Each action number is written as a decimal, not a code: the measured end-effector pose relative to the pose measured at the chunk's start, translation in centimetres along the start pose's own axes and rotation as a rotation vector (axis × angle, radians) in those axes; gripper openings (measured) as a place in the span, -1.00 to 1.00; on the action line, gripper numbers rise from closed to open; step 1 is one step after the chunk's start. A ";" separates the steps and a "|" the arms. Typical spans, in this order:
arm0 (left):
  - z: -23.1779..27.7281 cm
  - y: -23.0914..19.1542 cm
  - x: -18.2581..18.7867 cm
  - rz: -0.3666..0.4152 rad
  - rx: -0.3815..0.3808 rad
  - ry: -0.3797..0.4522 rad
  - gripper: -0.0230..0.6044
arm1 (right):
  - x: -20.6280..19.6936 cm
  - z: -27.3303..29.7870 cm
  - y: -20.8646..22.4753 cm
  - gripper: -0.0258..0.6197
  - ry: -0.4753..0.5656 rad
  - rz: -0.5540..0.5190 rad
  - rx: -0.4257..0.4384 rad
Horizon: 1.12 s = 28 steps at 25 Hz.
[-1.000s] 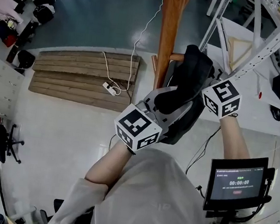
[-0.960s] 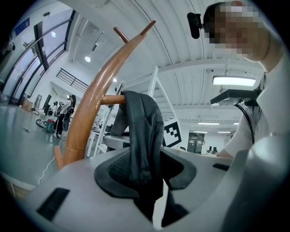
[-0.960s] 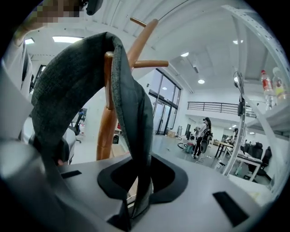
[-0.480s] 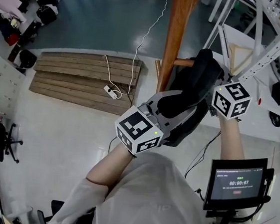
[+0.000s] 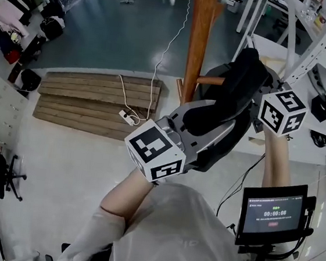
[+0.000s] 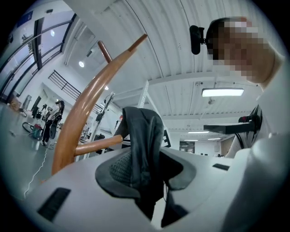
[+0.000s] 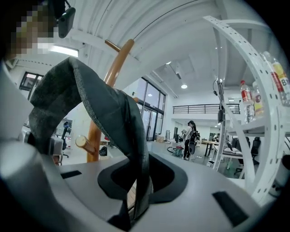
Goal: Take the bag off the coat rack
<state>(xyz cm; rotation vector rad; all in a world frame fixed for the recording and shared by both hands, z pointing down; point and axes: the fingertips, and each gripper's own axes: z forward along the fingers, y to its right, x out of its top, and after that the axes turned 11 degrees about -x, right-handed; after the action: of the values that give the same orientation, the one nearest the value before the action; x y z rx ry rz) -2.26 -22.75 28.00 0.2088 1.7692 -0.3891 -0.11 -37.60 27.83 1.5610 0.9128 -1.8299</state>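
A black bag hangs beside the wooden coat rack pole, just right of its short peg. My left gripper is shut on a dark strap of the bag, low and left of the bag. My right gripper is shut on another strap on the bag's right side. In the right gripper view that strap arches over the peg's tip without touching it. In the left gripper view the peg runs behind the strap, and I cannot tell whether they touch.
White metal shelving stands close on the right, with bottles on it. A monitor on a stand sits at lower right. Wooden pallets with a power strip lie on the floor left of the pole. People stand far off.
Both grippers and the bag have shifted up and to the right in the head view, away from the pole. Both grips on the straps are unchanged.
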 end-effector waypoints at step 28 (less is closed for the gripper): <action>9.8 11.1 2.3 -0.146 -0.687 -0.073 -0.49 | 2.1 -23.2 11.7 -0.72 0.004 0.116 -0.604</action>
<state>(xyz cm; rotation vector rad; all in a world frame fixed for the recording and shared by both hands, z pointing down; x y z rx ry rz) 9.96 -16.25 22.24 -0.4188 1.7499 0.1214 22.72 -26.35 22.05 1.2022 1.2079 -1.2990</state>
